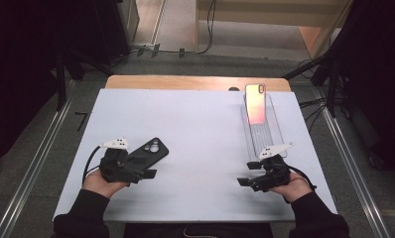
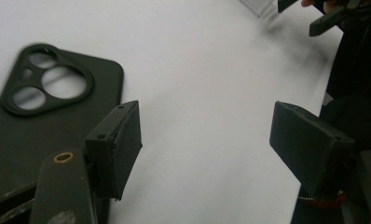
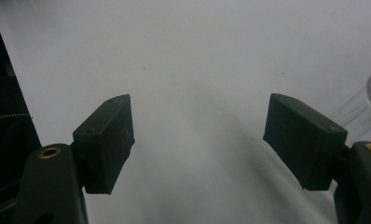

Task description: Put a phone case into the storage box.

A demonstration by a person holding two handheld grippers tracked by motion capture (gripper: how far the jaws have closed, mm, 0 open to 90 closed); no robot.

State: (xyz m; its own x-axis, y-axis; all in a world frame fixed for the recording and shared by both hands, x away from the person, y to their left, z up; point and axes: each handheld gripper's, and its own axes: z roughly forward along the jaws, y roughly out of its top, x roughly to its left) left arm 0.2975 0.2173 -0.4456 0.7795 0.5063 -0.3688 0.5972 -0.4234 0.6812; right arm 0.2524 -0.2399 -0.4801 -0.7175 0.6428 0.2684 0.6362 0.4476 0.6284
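A black phone case (image 1: pixel 147 151) with a round camera cut-out lies flat on the white table (image 1: pixel 200 134), left of the middle. My left gripper (image 1: pixel 143 168) rests beside the case's near end, pointing right. In the left gripper view the case (image 2: pixel 39 121) sits to the left of the left gripper (image 2: pixel 207 140), whose jaws stand open over bare table, one jaw overlapping the case's edge. A phone (image 1: pixel 255 104) with a pink-orange face lies in a clear tray (image 1: pixel 271 136) at the back right. My right gripper (image 1: pixel 249 173) rests at the tray's near end, and in its own view the right gripper (image 3: pixel 197 135) stands open with nothing between its jaws.
The clear tray's corner (image 3: pixel 366 100) shows at the right edge of the right gripper view. A wooden table edge (image 1: pixel 195 82) runs behind the white surface. Metal rails (image 1: pixel 36 163) and cables lie on the floor on both sides.
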